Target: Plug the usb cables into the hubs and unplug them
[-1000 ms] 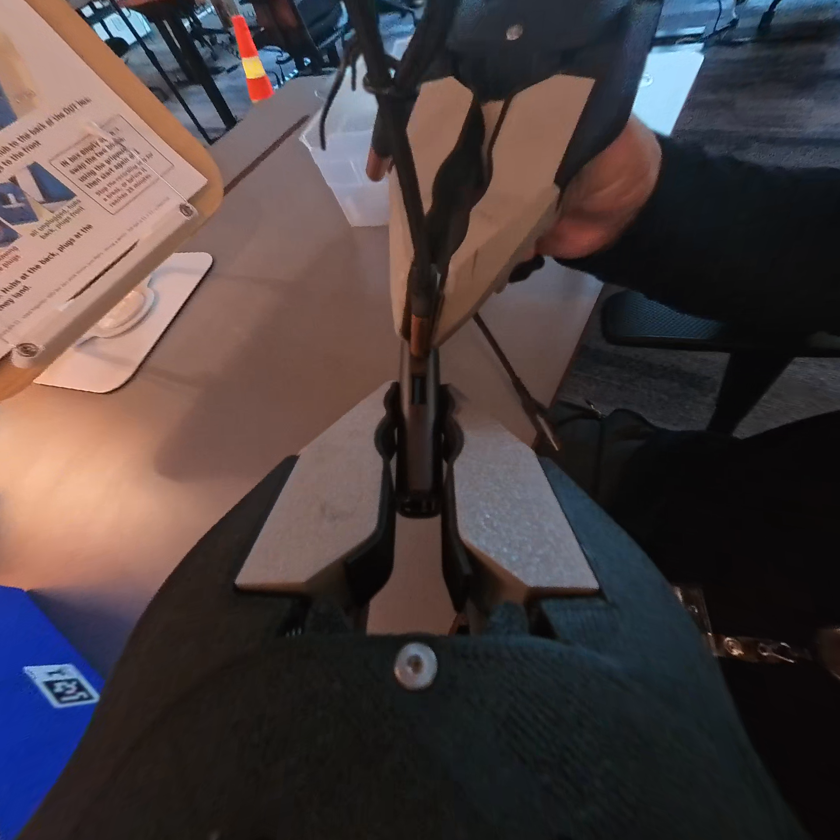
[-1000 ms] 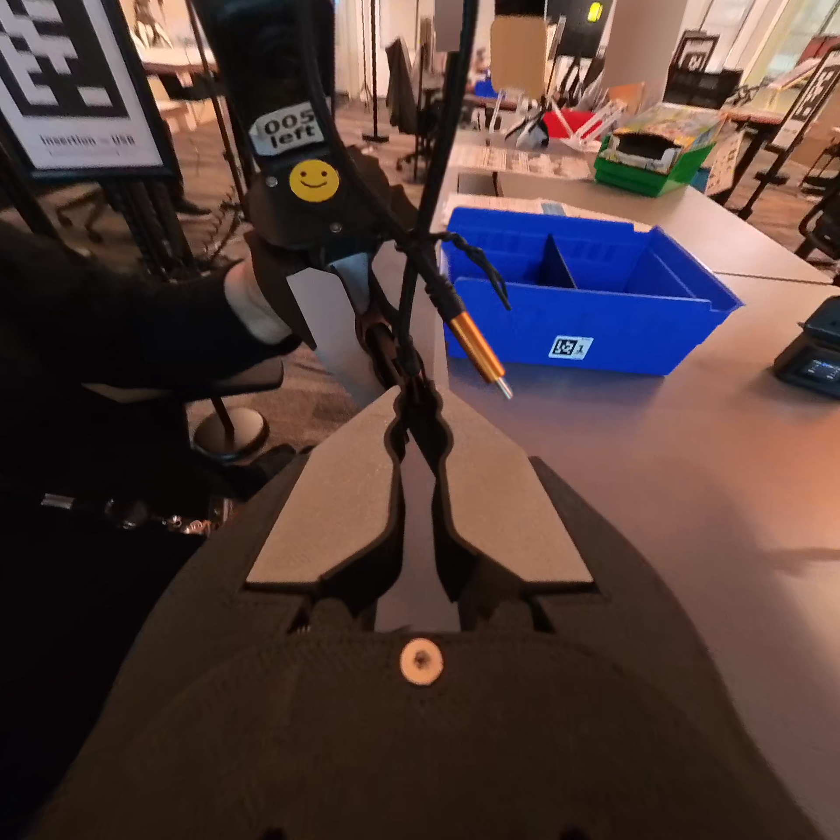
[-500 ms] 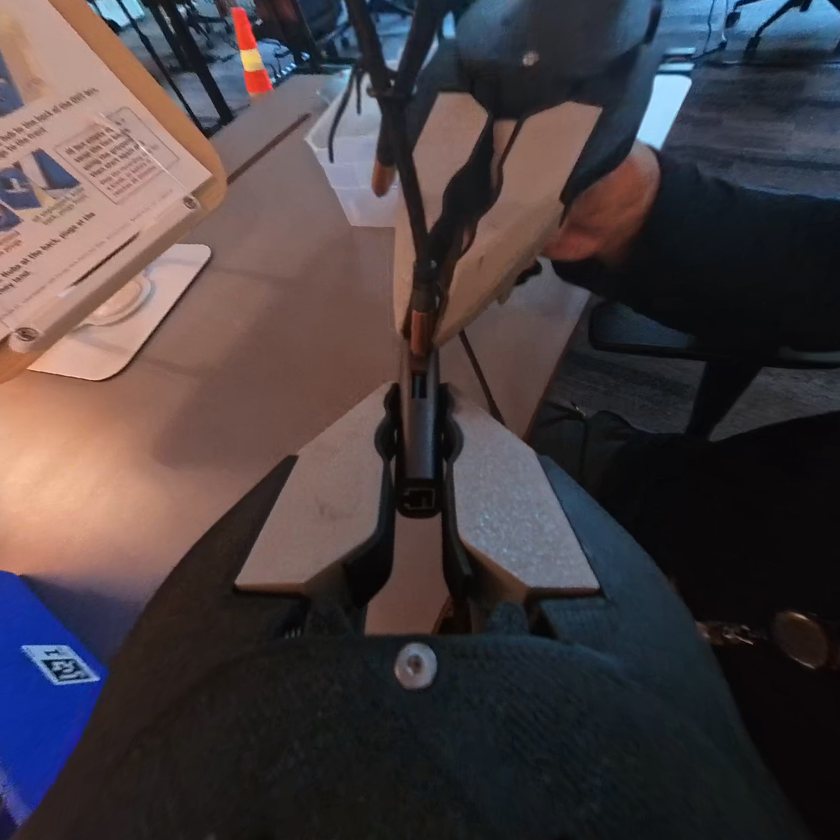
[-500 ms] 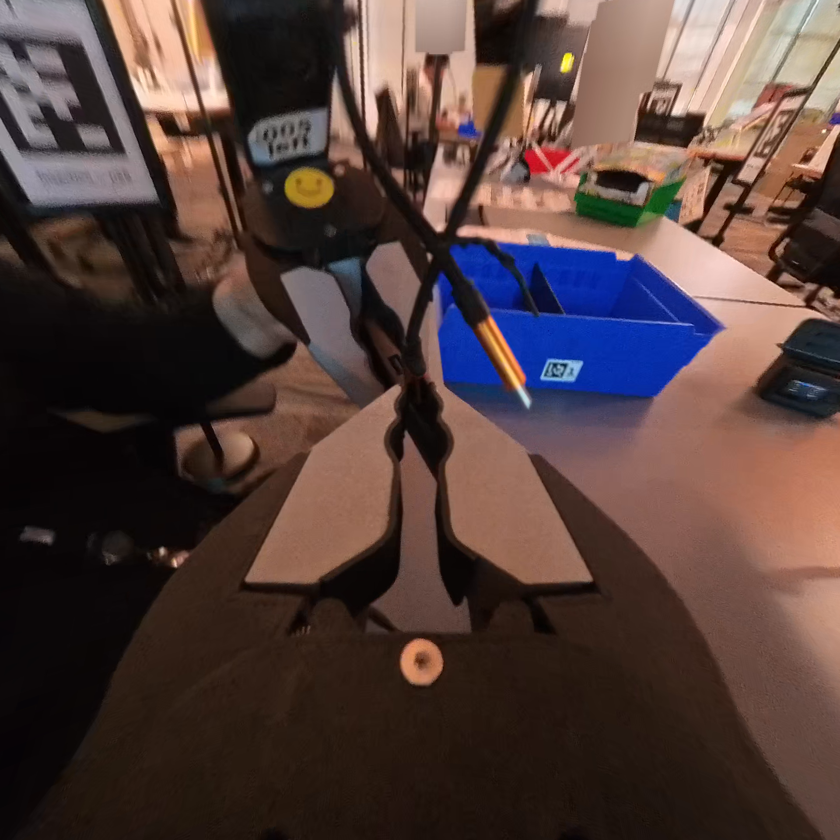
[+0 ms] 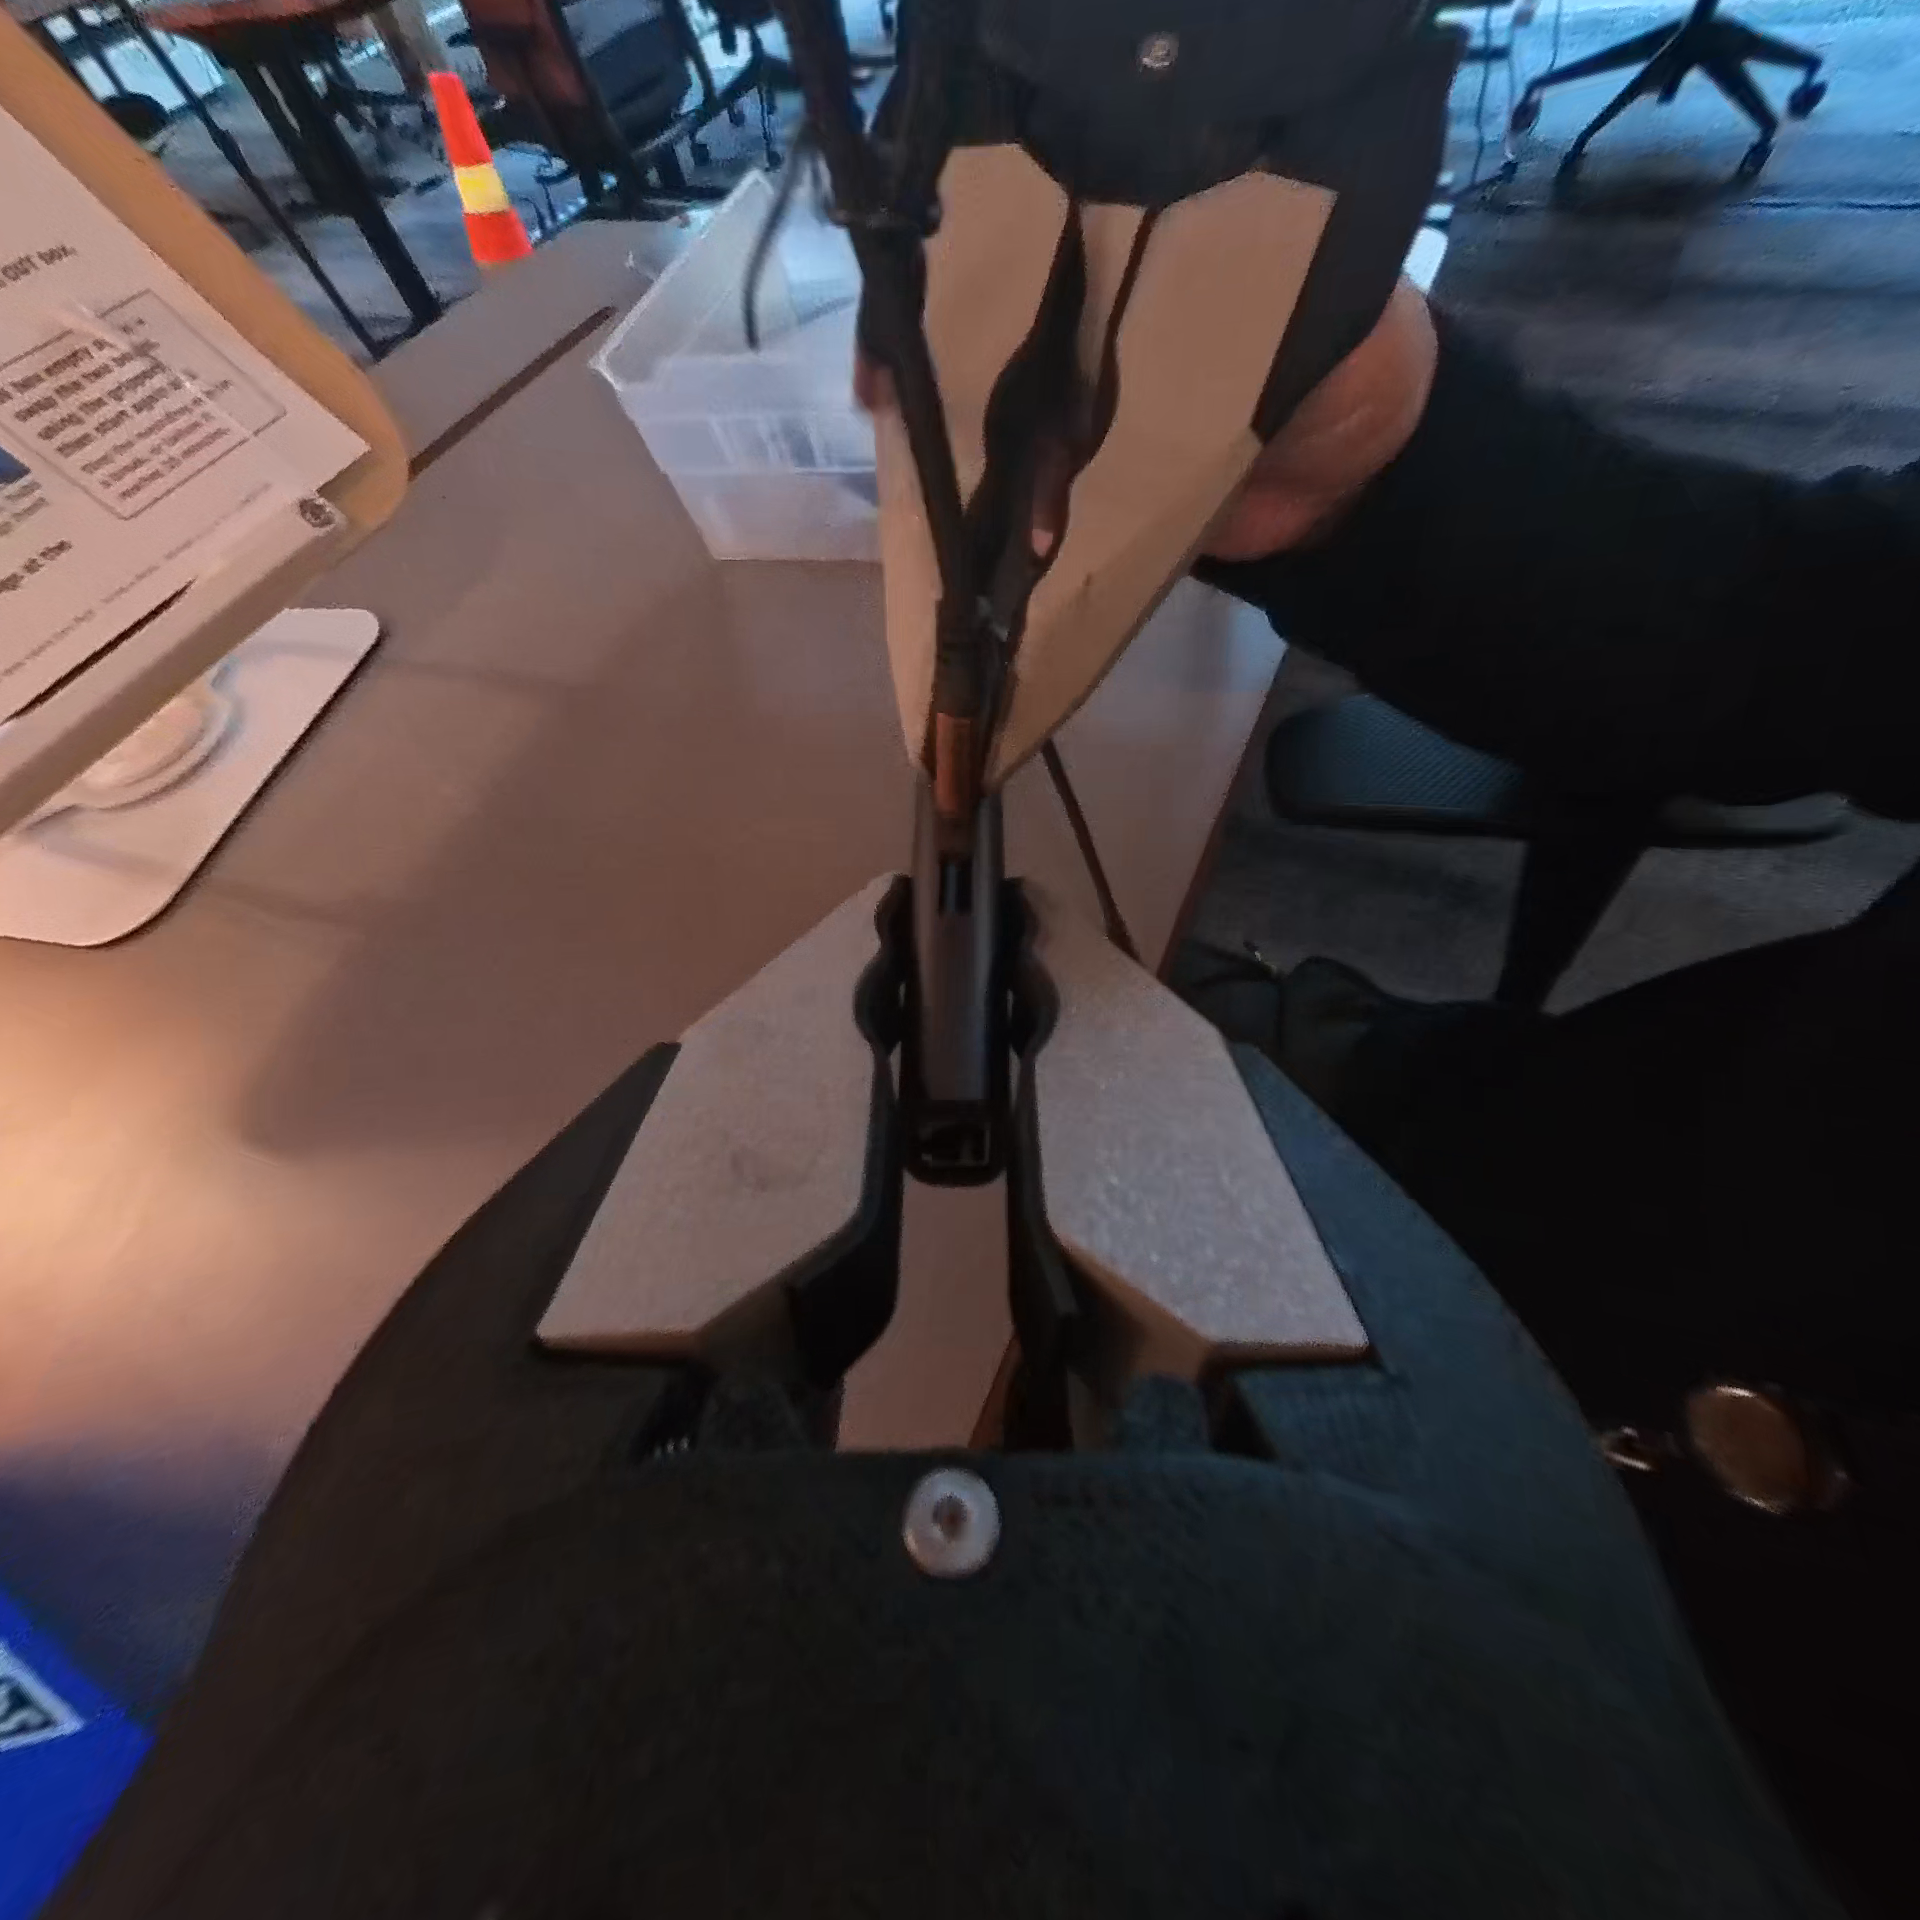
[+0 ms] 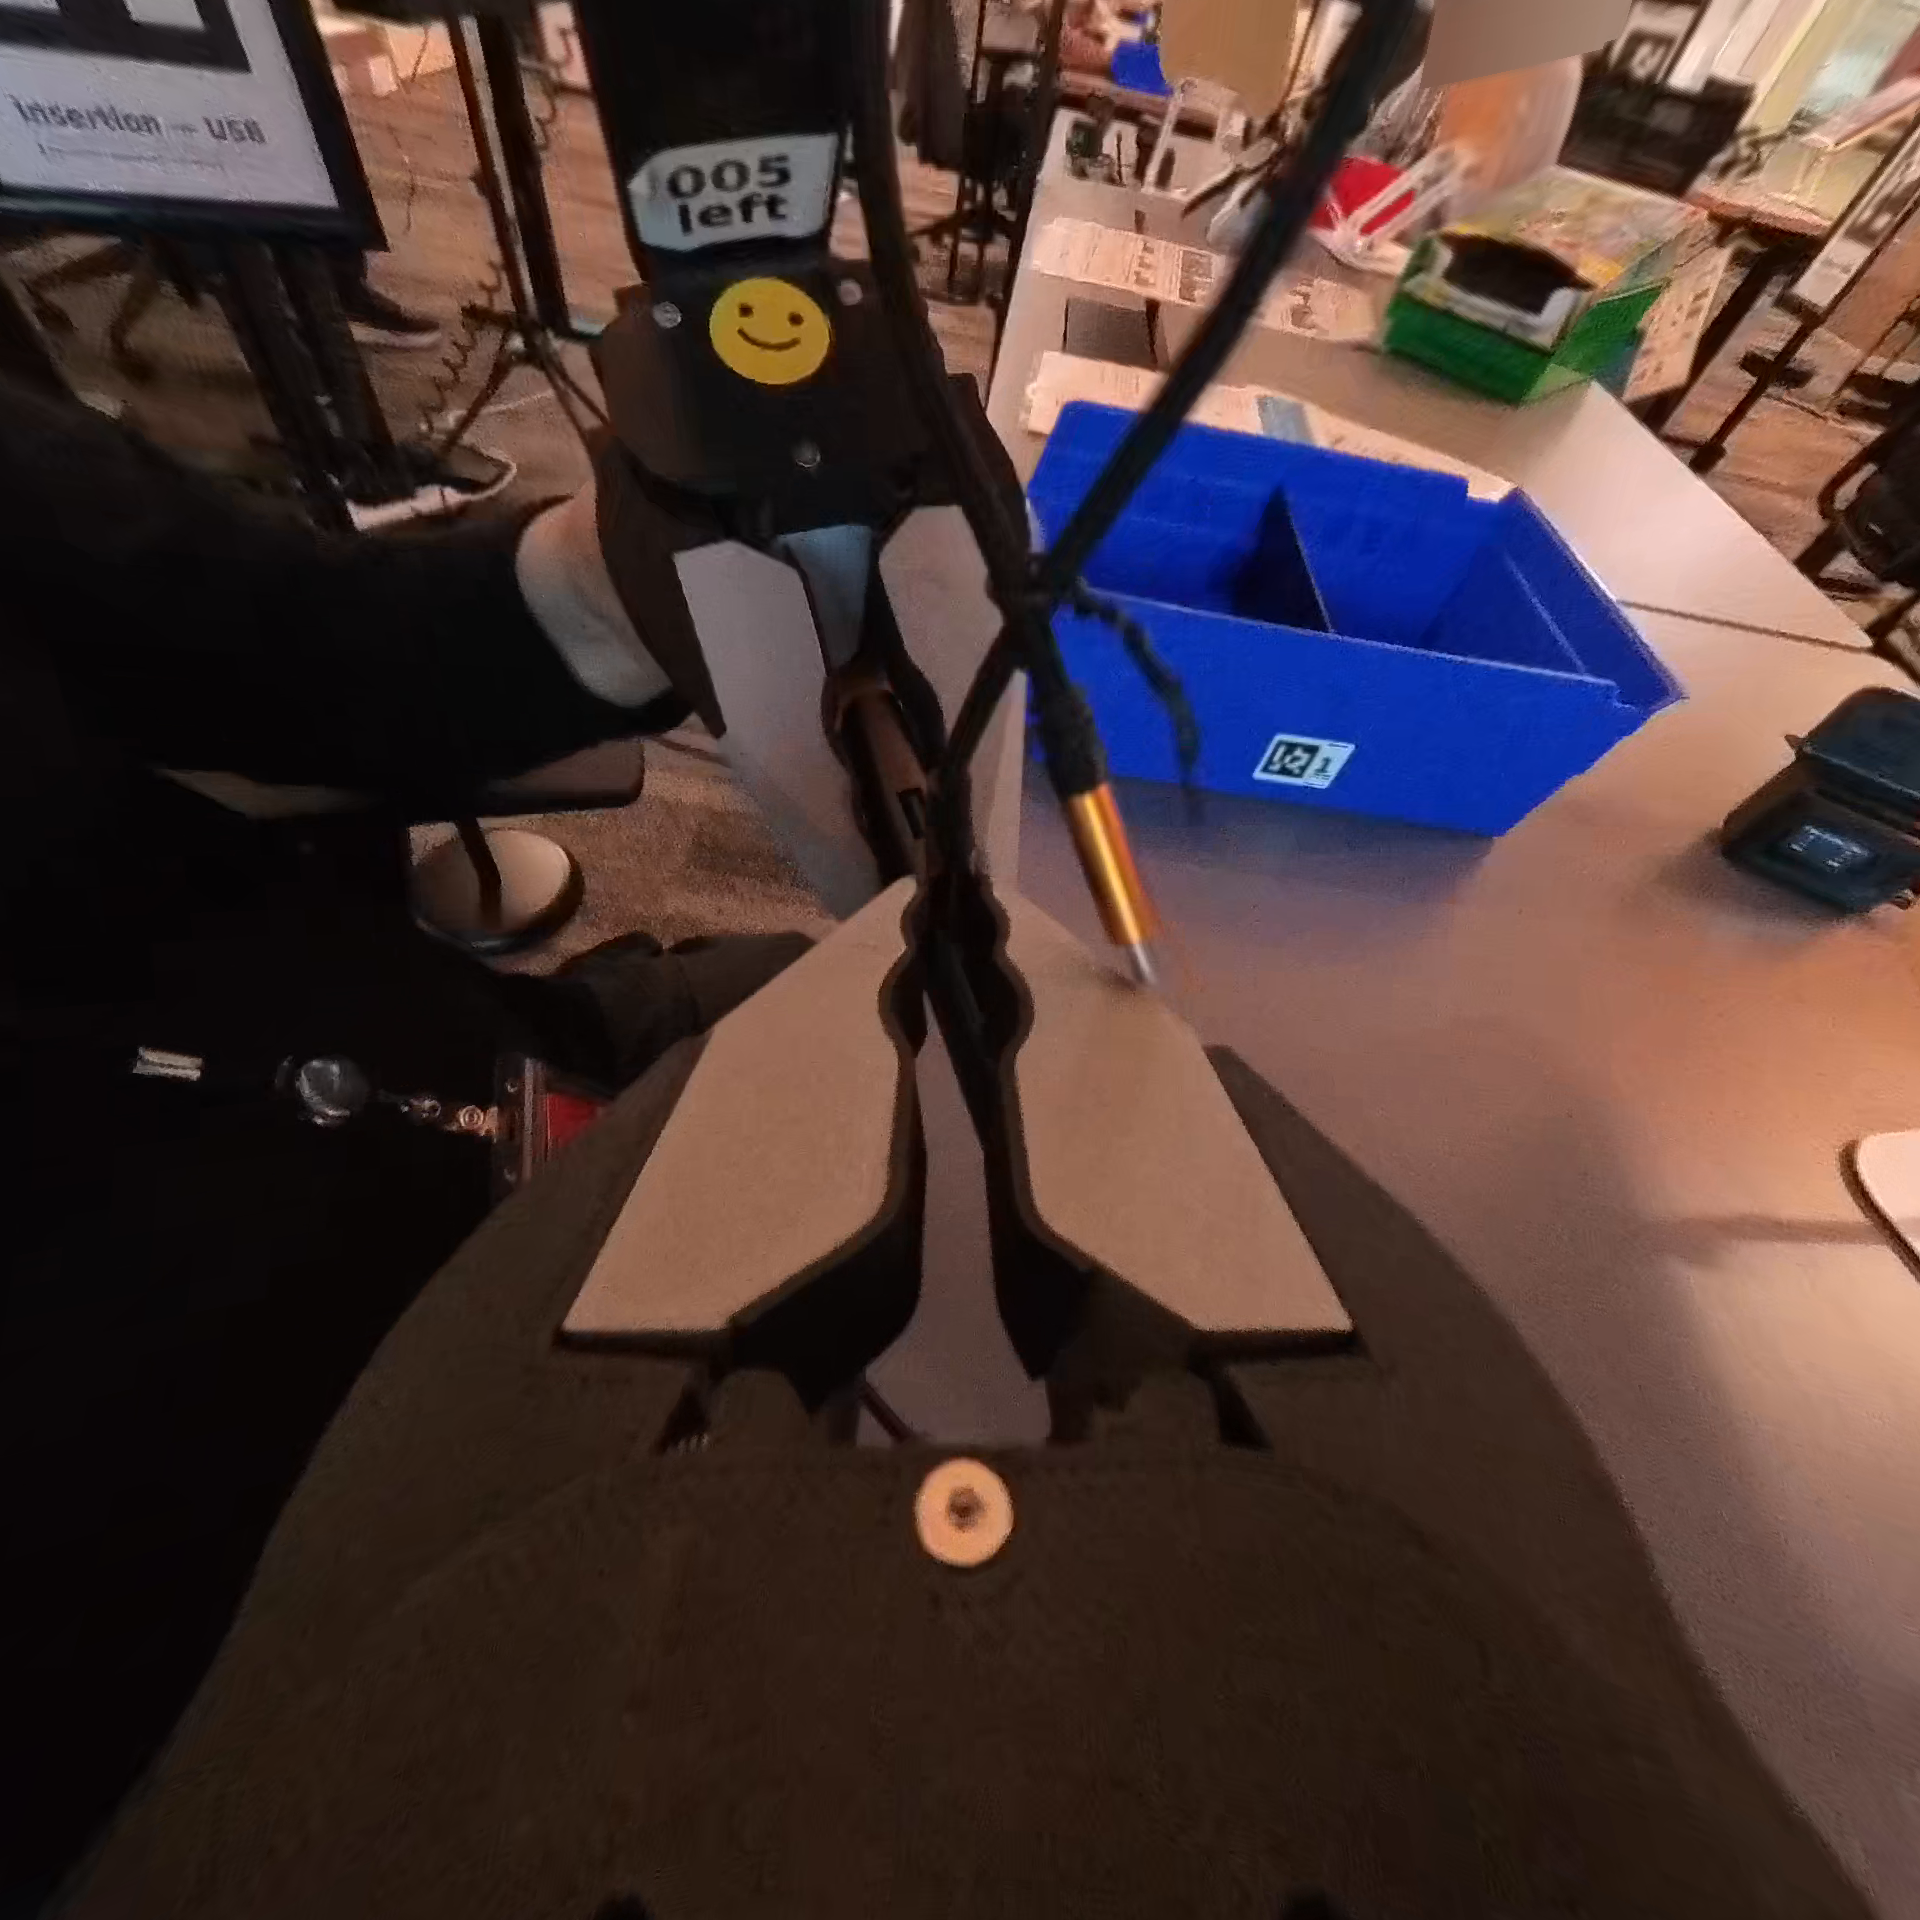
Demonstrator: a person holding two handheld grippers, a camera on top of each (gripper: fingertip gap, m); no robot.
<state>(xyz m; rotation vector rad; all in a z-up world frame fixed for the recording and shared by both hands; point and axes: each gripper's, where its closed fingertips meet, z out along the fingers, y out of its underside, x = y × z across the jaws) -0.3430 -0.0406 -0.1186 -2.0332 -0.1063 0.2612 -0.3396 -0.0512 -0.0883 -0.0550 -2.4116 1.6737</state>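
My left gripper [image 5: 951,904] is shut on a dark USB hub [image 5: 951,997], held end-on above the table's edge. My right gripper [image 5: 961,748] comes in from above, shut on a black cable whose copper plug [image 5: 951,743] meets the hub's far end. How deep the plug sits is hidden. In the right wrist view my right gripper [image 6: 956,914] pinches the black cable [image 6: 982,707]. A second, loose orange plug [image 6: 1107,873] dangles beside it. The left gripper [image 6: 873,727] and the hub [image 6: 899,779] sit just ahead.
A blue divided bin [image 6: 1351,707] and a small black device [image 6: 1839,821] rest on the grey table [image 6: 1455,1039]. A sign stand on a white base [image 5: 156,727] and a clear plastic bin [image 5: 758,416] stand farther off. The table edge [image 5: 1216,810] runs beside the grippers. My left and right fingertips are right by each other.
Both grippers stay shut and have moved together slightly, with the plug kept at the hub's end. The loose orange plug has swung lower and to the right.
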